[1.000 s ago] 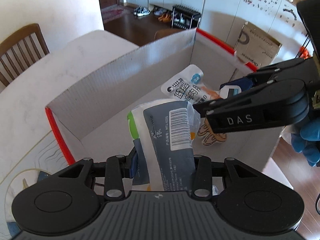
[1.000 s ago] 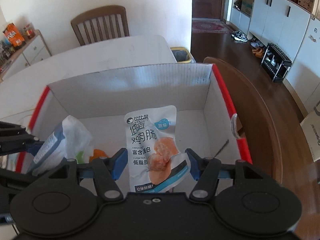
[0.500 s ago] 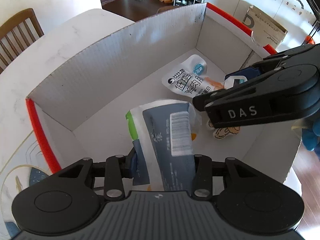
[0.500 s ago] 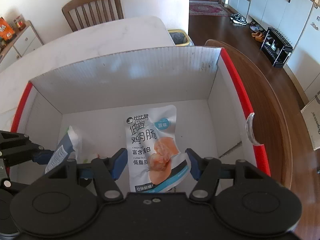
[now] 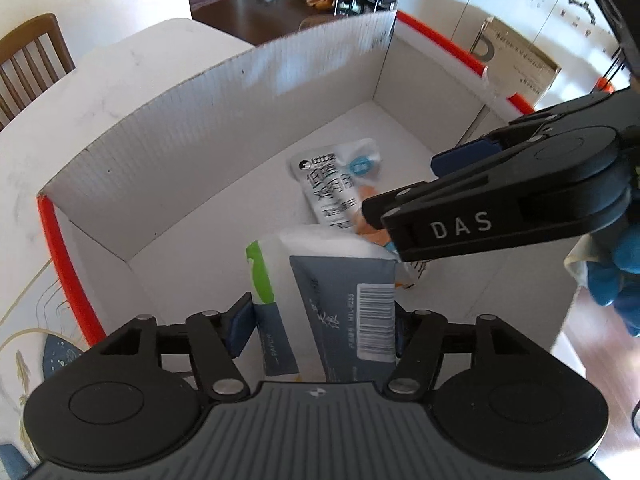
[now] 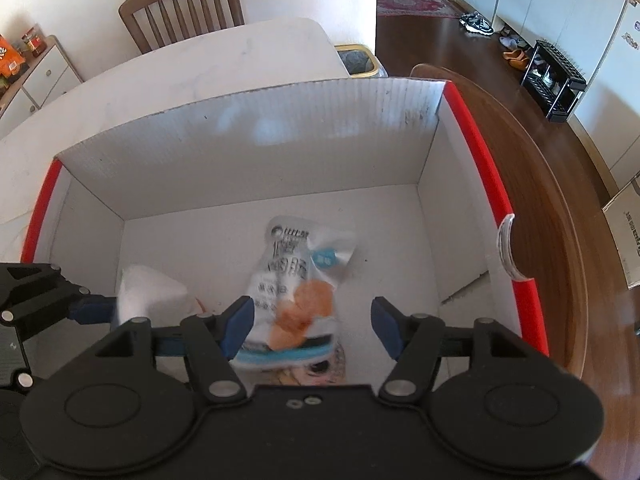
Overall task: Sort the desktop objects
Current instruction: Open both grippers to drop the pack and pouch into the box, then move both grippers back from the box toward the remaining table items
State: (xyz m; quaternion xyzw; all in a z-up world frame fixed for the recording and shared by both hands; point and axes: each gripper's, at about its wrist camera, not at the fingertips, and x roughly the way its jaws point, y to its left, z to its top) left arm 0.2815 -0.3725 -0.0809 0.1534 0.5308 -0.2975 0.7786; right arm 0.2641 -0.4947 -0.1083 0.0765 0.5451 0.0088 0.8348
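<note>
Two packets are in play, both inside the white corrugated box (image 6: 248, 136) with the red rim that sits on the pale table (image 6: 224, 56). My left gripper (image 5: 320, 330) points steeply down into the box, and its jaws are opening around the grey-and-white tissue pack (image 5: 340, 280) with the green stripe and a barcode. The pack stands between my blue pads (image 5: 240, 330); the left pad has a visible gap to the pack, and I cannot tell whether the right pad touches it.

My right gripper (image 6: 310, 330) also points down into the box, its jaws opening. The white snack pouch (image 6: 298, 280) with the orange picture and blue band is blurred between and beyond my fingertips, clear of both pads, near the box floor; whether it is lying there I cannot tell. From the left wrist view, this pouch (image 5: 336, 184) lies just behind the tissue pack, partly hidden by my right gripper's black finger crossing in from the right. A blue-gloved hand (image 5: 616, 268) shows at the right edge there.

A wooden chair (image 6: 184, 8) stands at the table's far side.
</note>
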